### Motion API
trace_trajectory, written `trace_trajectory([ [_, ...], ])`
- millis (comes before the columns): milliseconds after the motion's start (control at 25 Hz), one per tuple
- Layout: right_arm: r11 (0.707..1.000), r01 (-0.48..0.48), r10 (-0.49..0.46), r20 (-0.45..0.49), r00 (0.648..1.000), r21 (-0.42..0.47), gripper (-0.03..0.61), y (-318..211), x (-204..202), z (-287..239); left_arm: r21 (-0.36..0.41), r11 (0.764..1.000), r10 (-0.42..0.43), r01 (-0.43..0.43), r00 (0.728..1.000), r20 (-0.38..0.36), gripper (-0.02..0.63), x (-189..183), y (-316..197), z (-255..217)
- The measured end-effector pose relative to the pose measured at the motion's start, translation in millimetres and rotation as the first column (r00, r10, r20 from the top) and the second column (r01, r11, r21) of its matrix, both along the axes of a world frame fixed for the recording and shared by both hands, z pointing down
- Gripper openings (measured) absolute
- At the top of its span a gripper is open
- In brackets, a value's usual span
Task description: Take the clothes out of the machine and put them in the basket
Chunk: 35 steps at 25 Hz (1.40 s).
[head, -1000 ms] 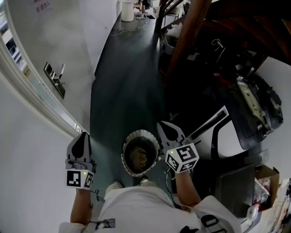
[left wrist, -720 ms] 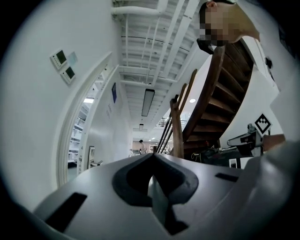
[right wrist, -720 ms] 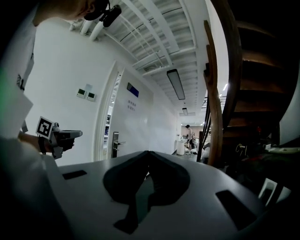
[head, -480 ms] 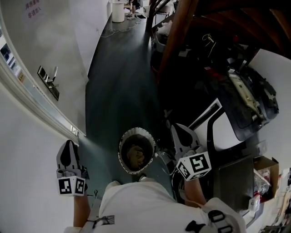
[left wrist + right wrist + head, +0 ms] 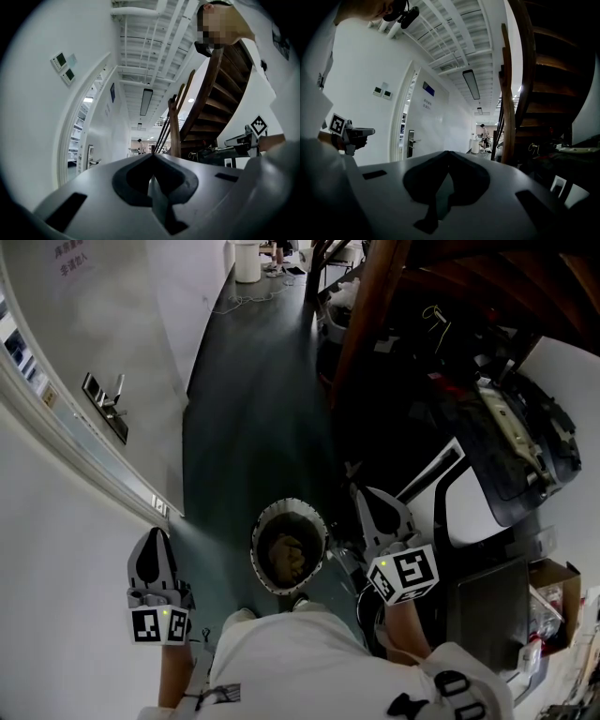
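Note:
In the head view a round basket with a pale rim stands on the dark floor just ahead of my feet, and a crumpled tan cloth lies inside it. To its right stands a white machine with a dark round door or opening. My left gripper hangs left of the basket and is shut and empty, as its tips show closed together. On the other side, between the basket and the machine, my right gripper is also shut with nothing in it.
A white wall with a door and its handle runs along the left. A wooden staircase rises at the right, over dark clutter. A cardboard box sits at the lower right. A white bin stands far down the corridor.
My right gripper has drawn away from the basket's right rim toward the machine. My left gripper has drifted a little further left of the basket. Both stay shut and empty.

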State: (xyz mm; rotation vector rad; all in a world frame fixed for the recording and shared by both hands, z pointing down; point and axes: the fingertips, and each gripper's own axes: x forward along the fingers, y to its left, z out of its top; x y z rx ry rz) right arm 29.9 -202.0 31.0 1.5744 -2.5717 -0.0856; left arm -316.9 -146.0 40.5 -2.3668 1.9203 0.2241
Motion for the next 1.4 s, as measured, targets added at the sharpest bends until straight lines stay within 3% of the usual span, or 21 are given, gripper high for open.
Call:
trace_trajectory([
  [1400,0.999,0.04,-0.039,0.018,0.999,-0.037,0.012,-2.9,-29.5,20.2,-0.025,1.0,-0.006,0.006,1.0,-0.001,0.012,-5.9,9.7,6.7],
])
